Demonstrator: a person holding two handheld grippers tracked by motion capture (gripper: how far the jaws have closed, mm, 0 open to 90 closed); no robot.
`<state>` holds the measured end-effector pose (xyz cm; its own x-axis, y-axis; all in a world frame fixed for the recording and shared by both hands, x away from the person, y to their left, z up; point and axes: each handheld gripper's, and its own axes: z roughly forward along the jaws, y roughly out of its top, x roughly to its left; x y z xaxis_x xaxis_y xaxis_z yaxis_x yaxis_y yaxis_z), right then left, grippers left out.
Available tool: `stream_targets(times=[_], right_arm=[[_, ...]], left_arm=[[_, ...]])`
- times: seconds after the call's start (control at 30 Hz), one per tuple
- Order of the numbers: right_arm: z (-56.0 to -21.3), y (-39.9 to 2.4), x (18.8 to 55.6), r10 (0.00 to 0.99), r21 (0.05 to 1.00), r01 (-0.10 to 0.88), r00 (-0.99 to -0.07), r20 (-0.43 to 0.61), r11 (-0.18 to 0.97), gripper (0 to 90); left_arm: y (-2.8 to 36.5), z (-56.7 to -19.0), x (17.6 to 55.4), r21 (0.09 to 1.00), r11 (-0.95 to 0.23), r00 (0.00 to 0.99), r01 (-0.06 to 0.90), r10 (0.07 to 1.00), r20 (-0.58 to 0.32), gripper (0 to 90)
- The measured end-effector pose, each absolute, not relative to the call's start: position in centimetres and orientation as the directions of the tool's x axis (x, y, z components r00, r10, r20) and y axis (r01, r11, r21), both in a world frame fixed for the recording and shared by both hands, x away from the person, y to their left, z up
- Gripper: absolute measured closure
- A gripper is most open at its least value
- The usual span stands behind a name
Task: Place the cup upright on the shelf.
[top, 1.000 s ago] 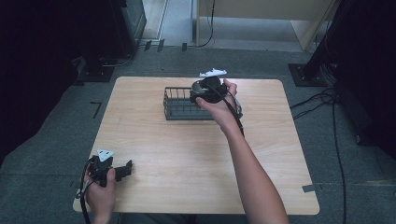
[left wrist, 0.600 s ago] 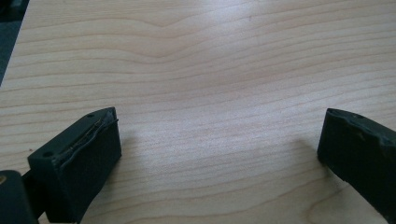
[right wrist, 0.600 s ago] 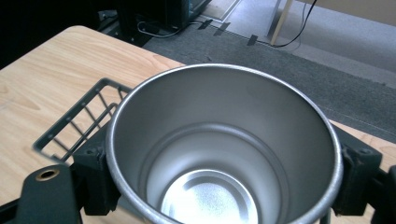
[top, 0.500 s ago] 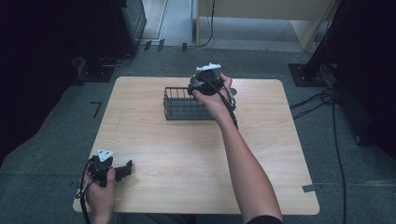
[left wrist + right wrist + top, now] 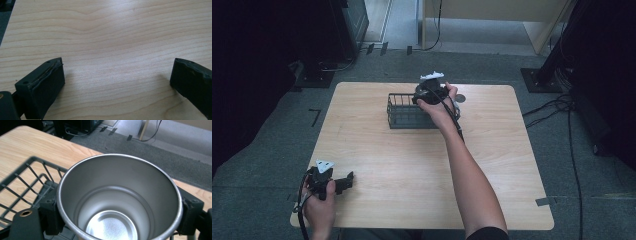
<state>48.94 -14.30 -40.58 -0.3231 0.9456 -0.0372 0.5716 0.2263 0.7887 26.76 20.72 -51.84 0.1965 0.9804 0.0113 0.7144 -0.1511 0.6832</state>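
Gripping steel cup [image 5: 117,202], right gripper [image 5: 117,205] clamped on it, frame centre, over wire basket [image 5: 22,182] | left gripper [image 5: 117,80] jaws apart, lower frame, above table [image 5: 112,32]

Steel cup [image 5: 117,202]: a plain, brushed-metal tumbler with a rolled rim, empty, its bright base visible inside. It stood upright, mouth up, clamped between the two jaws of the right gripper [image 5: 432,92], which pressed on opposite sides of its wall. Wire basket [image 5: 404,111]: a dark, open-topped rectangular basket, just left of that gripper.
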Motion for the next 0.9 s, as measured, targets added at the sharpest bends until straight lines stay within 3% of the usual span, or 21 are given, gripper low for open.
stream_targets(times=[0.9], right_arm=[[-42.9,-15.4,47.9,0.937,0.743,0.626,-0.350,-0.004,0.237,14.6]], left_arm=[[20.7,-51.8,26.8,0.683,-0.151,0.196,0.715,0.981,0.011,0.0]])
